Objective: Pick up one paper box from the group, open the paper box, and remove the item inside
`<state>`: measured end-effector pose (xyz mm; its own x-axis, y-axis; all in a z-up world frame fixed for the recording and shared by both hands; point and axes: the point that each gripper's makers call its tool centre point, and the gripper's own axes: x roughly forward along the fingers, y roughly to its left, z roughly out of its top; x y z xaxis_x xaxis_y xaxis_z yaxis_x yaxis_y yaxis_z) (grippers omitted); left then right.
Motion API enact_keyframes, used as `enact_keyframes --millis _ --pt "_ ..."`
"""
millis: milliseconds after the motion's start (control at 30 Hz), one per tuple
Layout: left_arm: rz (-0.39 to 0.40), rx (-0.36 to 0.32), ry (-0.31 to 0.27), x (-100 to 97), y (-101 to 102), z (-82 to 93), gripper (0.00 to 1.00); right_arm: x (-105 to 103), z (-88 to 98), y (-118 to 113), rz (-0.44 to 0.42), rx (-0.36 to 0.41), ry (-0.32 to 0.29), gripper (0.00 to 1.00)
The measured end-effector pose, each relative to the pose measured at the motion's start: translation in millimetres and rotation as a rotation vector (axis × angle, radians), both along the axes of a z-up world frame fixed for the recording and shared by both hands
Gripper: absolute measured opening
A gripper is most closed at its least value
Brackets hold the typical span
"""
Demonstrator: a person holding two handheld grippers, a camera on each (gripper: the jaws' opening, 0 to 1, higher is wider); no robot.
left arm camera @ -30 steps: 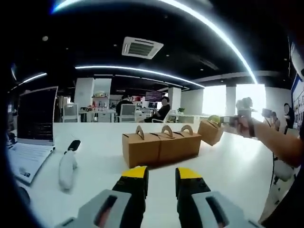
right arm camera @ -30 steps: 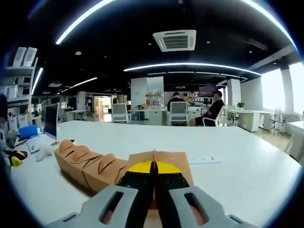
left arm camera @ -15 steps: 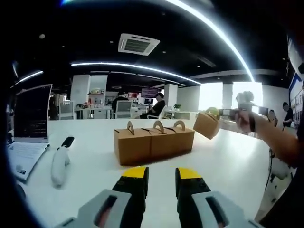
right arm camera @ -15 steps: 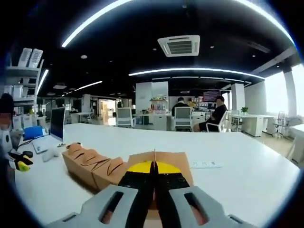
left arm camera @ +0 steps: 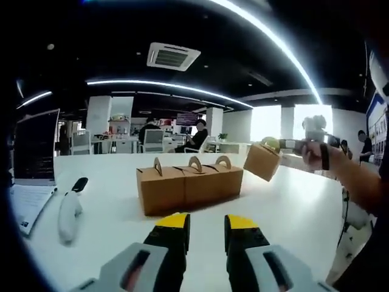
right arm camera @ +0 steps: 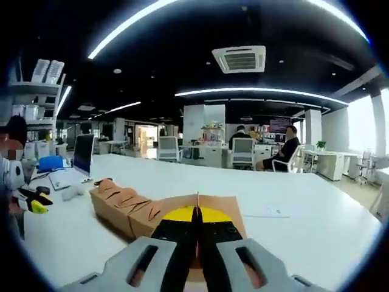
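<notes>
No text, label or number is legible — boxes plain, distant screens too blurred.

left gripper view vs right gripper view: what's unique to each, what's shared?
Left gripper view: the open left gripper over the white table, and the right gripper from outside, holding the lifted brown paper box up off the table.

Right gripper view: the right gripper's shut jaws pinching that box's thin top handle, seen close; a white shelf unit at the left.

Both: the row of three brown handled paper boxes, the open laptop, the white mouse, the ceiling air vent.
</notes>
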<state>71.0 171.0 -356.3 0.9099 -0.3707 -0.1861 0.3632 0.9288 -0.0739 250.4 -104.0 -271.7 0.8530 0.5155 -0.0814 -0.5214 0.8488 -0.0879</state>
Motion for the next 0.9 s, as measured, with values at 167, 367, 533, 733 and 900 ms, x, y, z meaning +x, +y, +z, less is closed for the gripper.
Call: enact_keyframes --millis 167,367,533,733,900 --pt "0.04 0.0 0.007 2.4 9.2 -0.1 0.25 -6.2 7.9 5.9 0.037 0.008 -0.011 0.02" --pt "-0.014 -0.043 -0.022 -0.2 -9.8 15.3 0.25 -11.8 12.4 16.7 0.075 0.032 -0.014 0.02" --pt "-0.008 -0.018 -0.003 3.3 -10.5 8.6 0.25 -15.4 5.3 23.2 0.099 0.035 0.005 0.02" --pt "-0.019 -0.022 0.011 0.4 -14.3 3.7 0.25 -27.1 4.4 30.3 0.144 0.026 -0.009 0.02" --pt "-0.028 -0.024 0.017 -1.5 -16.4 0.3 0.25 -30.4 0.9 36.1 0.161 0.024 0.005 0.02"
